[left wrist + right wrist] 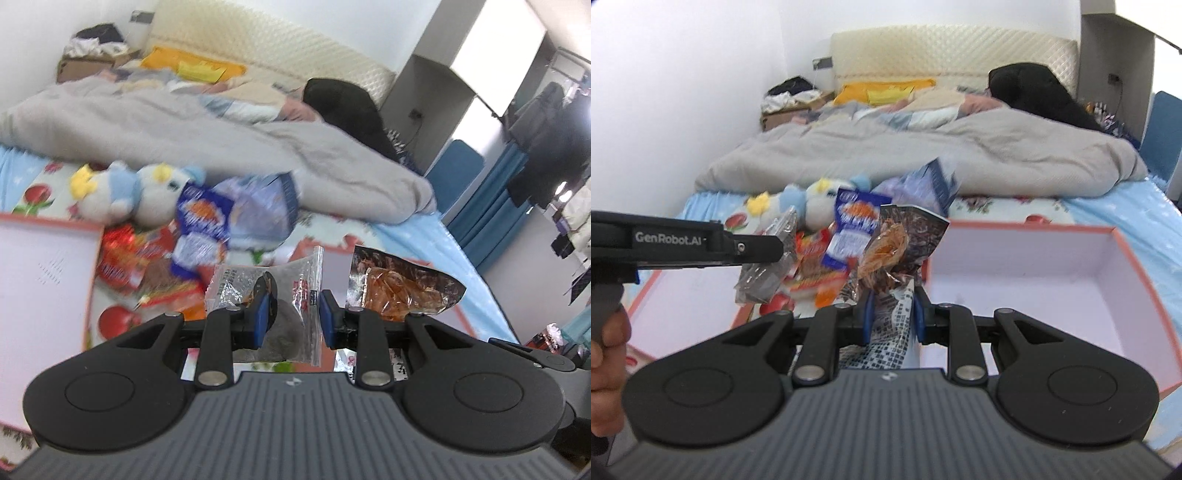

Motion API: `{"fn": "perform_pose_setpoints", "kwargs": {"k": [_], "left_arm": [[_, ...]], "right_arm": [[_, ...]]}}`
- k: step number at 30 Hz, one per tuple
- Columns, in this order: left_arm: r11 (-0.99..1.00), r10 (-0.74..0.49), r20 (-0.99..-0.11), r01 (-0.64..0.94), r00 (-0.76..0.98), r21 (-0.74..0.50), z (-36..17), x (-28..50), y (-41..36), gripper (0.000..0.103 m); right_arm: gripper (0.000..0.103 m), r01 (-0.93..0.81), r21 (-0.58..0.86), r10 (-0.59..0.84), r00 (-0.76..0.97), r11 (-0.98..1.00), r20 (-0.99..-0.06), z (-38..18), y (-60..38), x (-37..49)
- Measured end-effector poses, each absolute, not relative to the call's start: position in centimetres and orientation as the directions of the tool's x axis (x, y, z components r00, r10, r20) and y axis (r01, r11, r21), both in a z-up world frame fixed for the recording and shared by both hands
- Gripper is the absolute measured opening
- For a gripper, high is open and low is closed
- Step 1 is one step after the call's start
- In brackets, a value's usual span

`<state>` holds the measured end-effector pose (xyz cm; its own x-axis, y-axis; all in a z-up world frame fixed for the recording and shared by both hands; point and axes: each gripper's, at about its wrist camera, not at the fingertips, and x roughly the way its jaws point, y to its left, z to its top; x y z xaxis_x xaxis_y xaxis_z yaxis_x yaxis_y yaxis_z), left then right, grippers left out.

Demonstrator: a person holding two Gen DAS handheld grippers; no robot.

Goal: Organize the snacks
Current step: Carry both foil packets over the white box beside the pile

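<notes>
In the left wrist view my left gripper [294, 314] is shut on a clear plastic packet [295, 291] with a dark round snack inside, held up in the air. Just to its right hangs a brown foil packet of orange snack [402, 291]. In the right wrist view my right gripper [892, 314] is shut on that brown packet [901, 240], also lifted. The left gripper [777, 249] comes in from the left there, with the clear packet [764, 273] hanging from it. Both packets are above a pile of snack bags [831, 254] on the bed.
Two white boxes with pink rims lie open on the bed, one at the right [1115, 236] and one at the left [657, 291], the snack pile between them. A plush toy [136, 192] and a grey duvet [923, 155] lie behind. A hand [605, 354] holds the left gripper's handle.
</notes>
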<state>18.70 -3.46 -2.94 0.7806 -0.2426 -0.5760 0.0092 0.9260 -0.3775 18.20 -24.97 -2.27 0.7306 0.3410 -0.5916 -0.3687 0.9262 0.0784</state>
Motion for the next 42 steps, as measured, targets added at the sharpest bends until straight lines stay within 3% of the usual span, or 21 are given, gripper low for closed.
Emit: {"fn": "perform_pose_setpoints", "kwargs": {"k": [10, 16, 28, 42], "left_arm": [[0.916, -0.321, -0.513, 0.123, 0.796, -0.382, 0.9, 22.3, -8.4, 0.033], [0.908, -0.372, -0.528, 0.181, 0.763, -0.378, 0.7, 25.4, -12.0, 0.033], [0.896, -0.436, -0.673, 0.216, 0.598, -0.388, -7.1, 33.6, -18.8, 0.034], [0.907, -0.421, -0.811, 0.211, 0.407, -0.365, -16.0, 39.8, -23.1, 0.034]], "right_arm": [[0.025, -0.291, 0.079, 0.287, 0.795, 0.953, -0.534, 0.8, -29.5, 21.0], [0.025, -0.254, 0.077, 0.255, 0.808, 0.964, -0.532, 0.5, -31.7, 22.7], [0.025, -0.146, 0.107, 0.180, 0.723, 0.983, -0.667, -6.3, -36.7, 27.7], [0.026, -0.052, 0.120, 0.129, 0.561, 0.991, -0.818, -14.3, -40.4, 31.7]]}}
